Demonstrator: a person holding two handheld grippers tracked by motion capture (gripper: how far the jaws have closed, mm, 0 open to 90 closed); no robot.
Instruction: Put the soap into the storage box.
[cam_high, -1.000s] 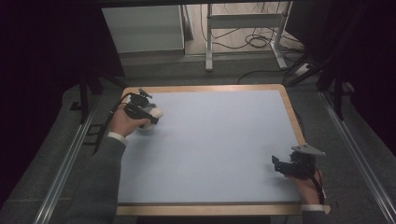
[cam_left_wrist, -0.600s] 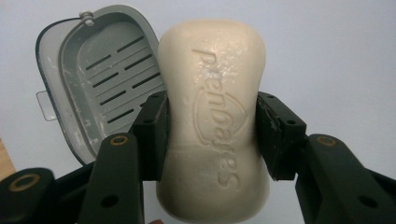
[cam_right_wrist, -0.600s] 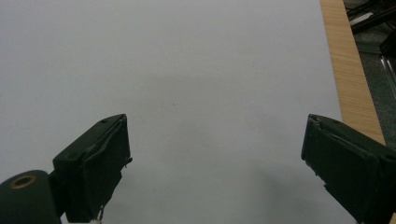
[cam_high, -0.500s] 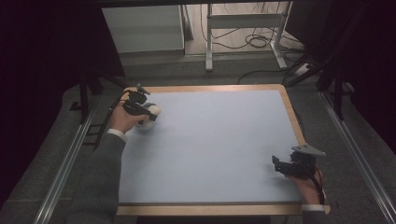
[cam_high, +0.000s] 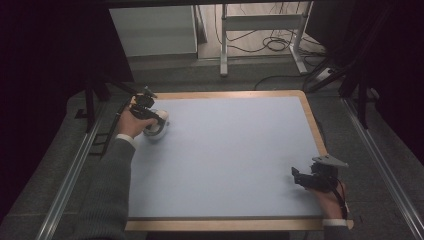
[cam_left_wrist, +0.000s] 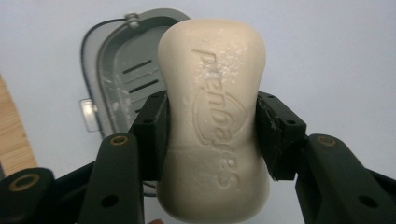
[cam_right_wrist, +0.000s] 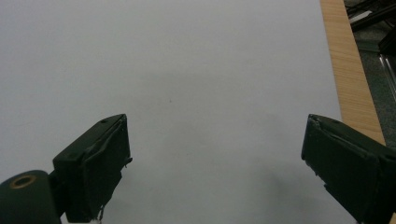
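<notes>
A cream soap bar (cam_left_wrist: 212, 116) with raised lettering is clamped at its narrow waist between the jaws of my left gripper (cam_left_wrist: 212, 135), which is shut on it. Just behind and below the bar lies an open grey soap dish (cam_left_wrist: 119, 74) with drain slots. From above, the left gripper (cam_high: 150, 116) hovers over the dish (cam_high: 154, 133) at the table's far left. My right gripper (cam_high: 300, 177) rests near the front right corner; its jaws (cam_right_wrist: 215, 158) stand wide open over bare mat.
A pale blue mat (cam_high: 230, 150) covers the table inside a wooden border (cam_high: 312, 125). Metal rails run along both sides. A white cabinet (cam_high: 152, 32) and a desk frame with cables (cam_high: 260, 35) stand beyond the far edge.
The left gripper with the soap has shifted slightly to the left and a little lower, over the dish. The right gripper has not moved.
</notes>
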